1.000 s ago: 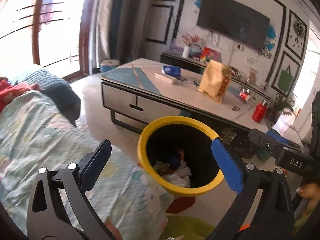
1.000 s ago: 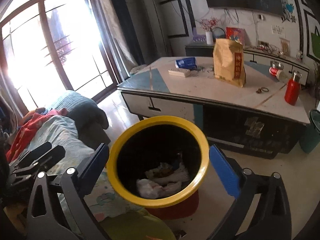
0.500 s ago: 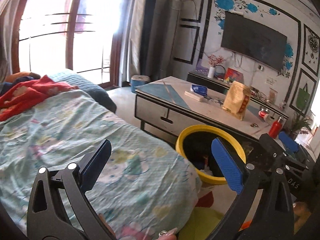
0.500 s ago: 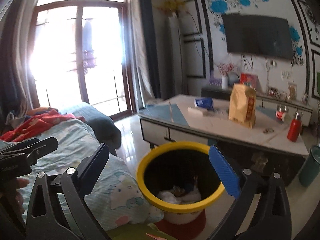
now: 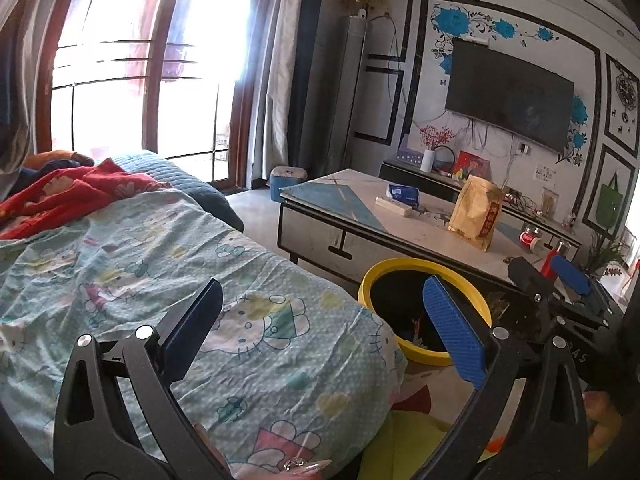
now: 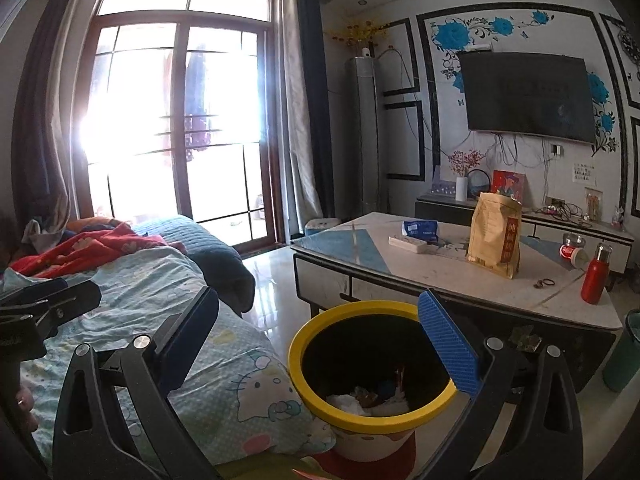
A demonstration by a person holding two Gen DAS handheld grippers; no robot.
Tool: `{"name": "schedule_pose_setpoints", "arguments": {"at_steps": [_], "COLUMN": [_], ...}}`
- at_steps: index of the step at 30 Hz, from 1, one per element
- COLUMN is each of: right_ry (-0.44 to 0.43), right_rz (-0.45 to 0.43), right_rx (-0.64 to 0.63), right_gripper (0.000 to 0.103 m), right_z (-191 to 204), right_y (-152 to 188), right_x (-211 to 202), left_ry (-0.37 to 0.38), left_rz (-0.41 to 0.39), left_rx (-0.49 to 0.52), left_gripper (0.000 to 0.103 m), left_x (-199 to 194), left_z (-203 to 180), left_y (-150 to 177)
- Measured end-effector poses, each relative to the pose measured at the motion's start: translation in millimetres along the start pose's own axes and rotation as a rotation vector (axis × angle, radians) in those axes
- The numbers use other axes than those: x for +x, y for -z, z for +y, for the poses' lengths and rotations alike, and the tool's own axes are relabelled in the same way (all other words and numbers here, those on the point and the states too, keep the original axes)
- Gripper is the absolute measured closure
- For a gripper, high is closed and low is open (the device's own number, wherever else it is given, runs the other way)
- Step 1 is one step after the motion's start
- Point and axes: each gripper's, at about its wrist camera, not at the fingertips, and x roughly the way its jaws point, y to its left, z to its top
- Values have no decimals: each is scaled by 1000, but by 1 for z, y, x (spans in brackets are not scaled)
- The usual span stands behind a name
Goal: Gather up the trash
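Trash already sits at the bottom of the yellow-rimmed bin, white crumpled paper and a few darker scraps, and the bin stands on the floor between the bed and the counter. Both tools are empty: the left gripper has its jaws spread wide over the cartoon-print sheet, and the right gripper is likewise wide apart with nothing between its pads, the bin mouth just beyond its blue pad. The step in hand looks like a search for the next piece to pick up. To do it well, I would sweep both cameras slowly across the counter, where a blue packet, a flat white box, a tall paper bag and a tipped can lie; which of these counts as waste cannot be told. Keeping the jaws wide until a target is centred between the pads should avoid snagging the sheet. Compared with a second ago, both views have lifted from looking down into the bin to looking across the room, and the bin has slid lower and to the right in the left view.
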Motion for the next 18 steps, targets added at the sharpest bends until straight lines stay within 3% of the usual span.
{"name": "schedule_pose_setpoints", "arguments": {"at_steps": [18], "right_ry": [0], "right_rz": [0], "right_rx": [0], "right_gripper": [6], "right_z": [1], "right_y": [1], "right_x": [0], "left_ry": [-14], "left_rz": [-27], "left_rx": [1], "left_gripper": [11], "left_x": [-6], "left_z": [0], "left_y": [-1]}}
